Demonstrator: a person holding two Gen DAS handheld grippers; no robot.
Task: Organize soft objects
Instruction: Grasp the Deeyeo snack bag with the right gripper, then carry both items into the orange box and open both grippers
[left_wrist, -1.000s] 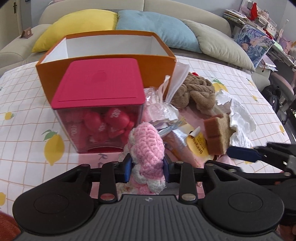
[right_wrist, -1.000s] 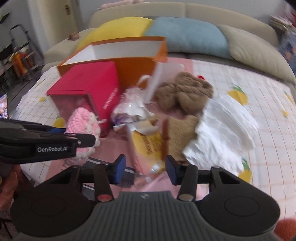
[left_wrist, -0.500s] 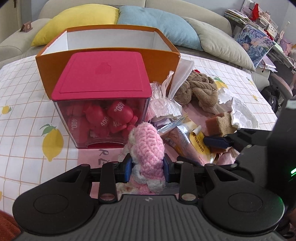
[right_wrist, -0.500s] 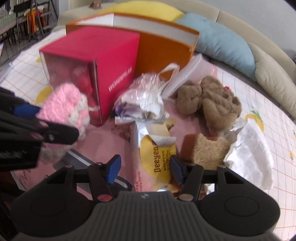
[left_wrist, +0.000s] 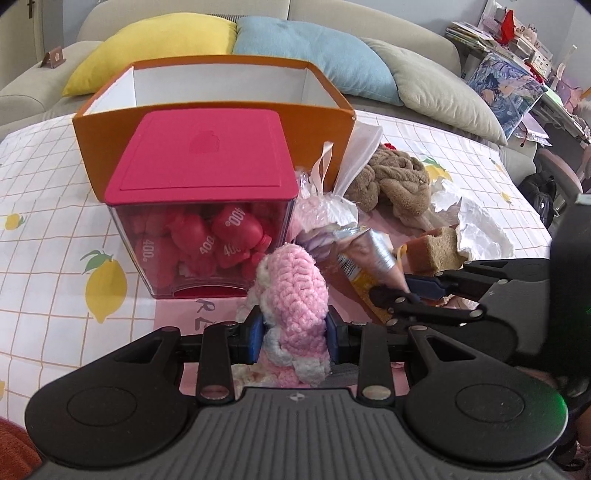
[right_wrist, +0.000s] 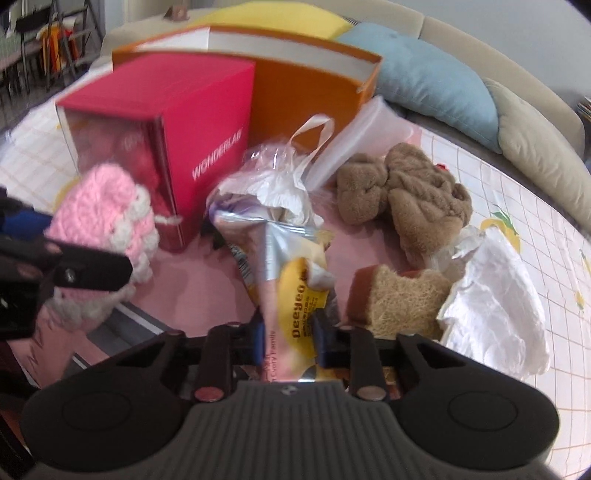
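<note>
So the left claw (left_wrist: 293, 328) is clamped on a pink and white crochet toy (left_wrist: 293, 291), blue pads squeezing it from both sides, and it sits low over the pink mat (right_wrist: 195, 284) right in front of a clear box with a magenta lid (left_wrist: 201, 155) that's full of little red bottles. Behind that box is a big orange box (left_wrist: 218, 92), open on top with white inner walls, nothing visible inside from here. The right claw (right_wrist: 288, 332) has just been closing and now its pads are pinching a pink and yellow foil pouch (right_wrist: 295, 295) with "Deeyeo" printed on it; the pouch sticks up between the fingers, and in the left wrist view its silvery end is lifted off the mat. Just beside the pouch on the right there's a brown loofah sponge (right_wrist: 399, 295), touching a crumpled white cloth (right_wrist: 495, 310) that spills onto the lemon-print tablecloth (left_wrist: 55, 229). Further back is a tan plush toy (right_wrist: 406, 195) lying in a heap, and between it and the magenta-lidded box is a crinkly clear plastic bag (right_wrist: 273, 177) with its handles poking up, leaning near the orange box. Yellow, blue and beige cushions (left_wrist: 314, 55) line the sofa behind the surface. The right wrist view is a bit blurry.
</note>
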